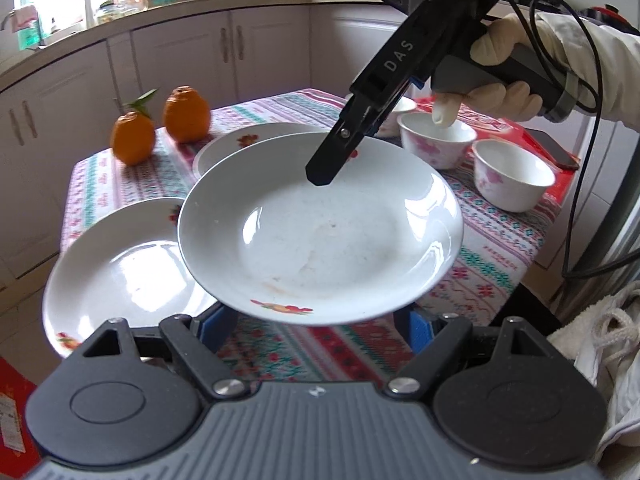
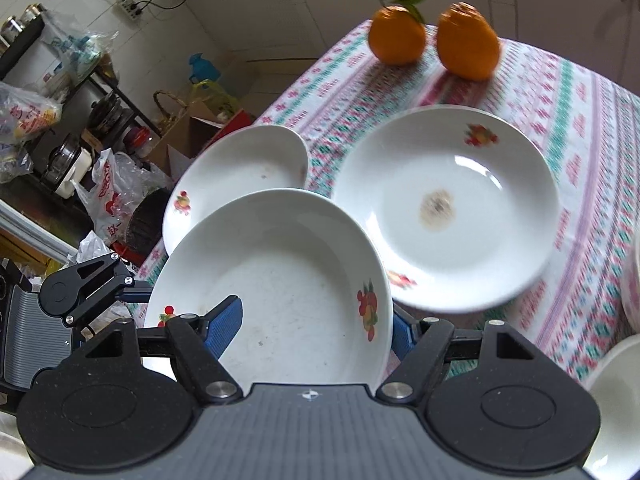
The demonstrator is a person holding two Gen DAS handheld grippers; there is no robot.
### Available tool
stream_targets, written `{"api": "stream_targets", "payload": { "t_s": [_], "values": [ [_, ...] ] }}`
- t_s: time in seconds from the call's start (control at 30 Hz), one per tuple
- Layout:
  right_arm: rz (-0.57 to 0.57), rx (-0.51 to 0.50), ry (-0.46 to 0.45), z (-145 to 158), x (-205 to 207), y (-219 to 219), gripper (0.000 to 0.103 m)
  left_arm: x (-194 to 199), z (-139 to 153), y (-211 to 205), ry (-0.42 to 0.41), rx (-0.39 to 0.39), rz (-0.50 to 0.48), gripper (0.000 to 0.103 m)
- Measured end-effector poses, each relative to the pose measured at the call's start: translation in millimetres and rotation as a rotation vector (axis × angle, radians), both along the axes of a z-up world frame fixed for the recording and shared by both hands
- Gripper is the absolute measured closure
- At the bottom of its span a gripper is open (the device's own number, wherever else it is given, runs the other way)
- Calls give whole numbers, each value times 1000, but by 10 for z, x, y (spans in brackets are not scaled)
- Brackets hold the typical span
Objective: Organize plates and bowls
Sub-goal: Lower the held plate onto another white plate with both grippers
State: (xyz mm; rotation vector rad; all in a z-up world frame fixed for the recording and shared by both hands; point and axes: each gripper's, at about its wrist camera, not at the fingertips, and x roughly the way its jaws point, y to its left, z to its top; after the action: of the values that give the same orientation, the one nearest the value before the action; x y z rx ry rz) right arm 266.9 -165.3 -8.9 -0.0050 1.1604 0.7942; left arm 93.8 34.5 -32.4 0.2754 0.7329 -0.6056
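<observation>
My right gripper (image 1: 320, 176) pinches the far rim of the lifted plate (image 1: 320, 232), which is tilted, near rim dipping toward my left gripper (image 1: 320, 320). The left's blue pads stand spread either side of that near rim; I cannot tell if they touch it. Being round, the plate has no long axis. Two more plates (image 2: 444, 208) lie on the table (image 2: 580, 128), oranges (image 2: 466, 42) at its far edge, bowls (image 1: 514, 176) at its right edge.

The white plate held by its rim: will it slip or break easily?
Probably slippery: the plate is glossy, showing window reflections. It looks like ceramic, so a drop would likely chip it. Gripped by the right tool at one rim, it may tilt.
</observation>
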Motion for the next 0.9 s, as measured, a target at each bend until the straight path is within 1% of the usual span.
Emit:
{"api": "stream_targets", "payload": {
  "t_s": [0.23, 0.53, 0.9],
  "values": [
    [62, 3, -14, 47, 151, 395, 23, 49, 19, 286, -6, 2, 66, 18],
    [123, -5, -4, -22, 363, 859, 23, 122, 6, 599, 1, 1, 135, 18],
    [152, -13, 14, -120, 534, 1178, 23, 240, -38, 837, 25, -14, 175, 18]
  ]
}}
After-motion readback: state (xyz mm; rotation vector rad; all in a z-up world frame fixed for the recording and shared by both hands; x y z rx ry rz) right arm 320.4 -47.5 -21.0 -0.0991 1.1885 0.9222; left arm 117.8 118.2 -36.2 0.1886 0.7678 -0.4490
